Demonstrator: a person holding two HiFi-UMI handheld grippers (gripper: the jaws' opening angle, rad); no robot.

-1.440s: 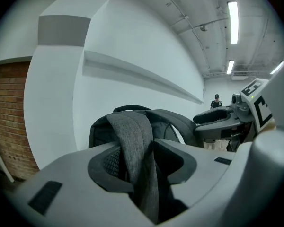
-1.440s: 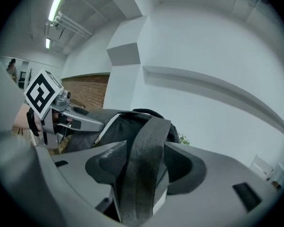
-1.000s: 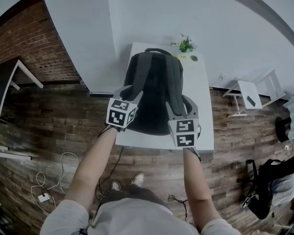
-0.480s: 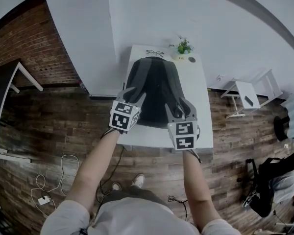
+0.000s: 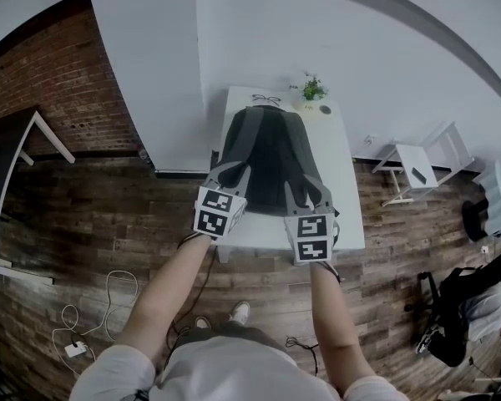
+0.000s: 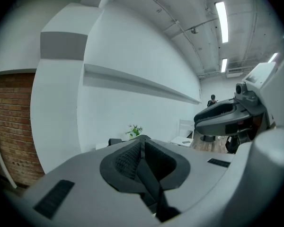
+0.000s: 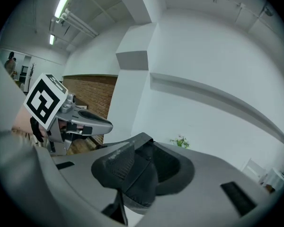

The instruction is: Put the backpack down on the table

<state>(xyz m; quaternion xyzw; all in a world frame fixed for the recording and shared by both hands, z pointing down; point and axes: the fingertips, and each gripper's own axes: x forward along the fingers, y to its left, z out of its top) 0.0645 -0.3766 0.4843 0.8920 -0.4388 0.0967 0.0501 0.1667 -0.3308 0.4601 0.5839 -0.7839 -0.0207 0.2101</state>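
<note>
Backpack (image 5: pixel 271 153) lies flat on the white table (image 5: pixel 341 170), strap side up, top toward the wall. Left gripper (image 5: pixel 232 174) has just been closing and its pads are now together on nothing. Right gripper (image 5: pixel 307 192), also closing, is about half apart and empty. I judge the pack soft, saggy and of middling weight, so I'd take it by the shoulder straps or top loop.

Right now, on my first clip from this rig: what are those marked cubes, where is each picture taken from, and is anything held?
A person holds two hand tools, the left claw and right claw; the marked cubes are part of them. The downward picture comes from a head camera; the other two come from cameras riding on the claws. A dark backpack lies on the white table, with a small plant behind it. Both claws have just been closing with nothing between their jaws, so nothing is held.
</note>
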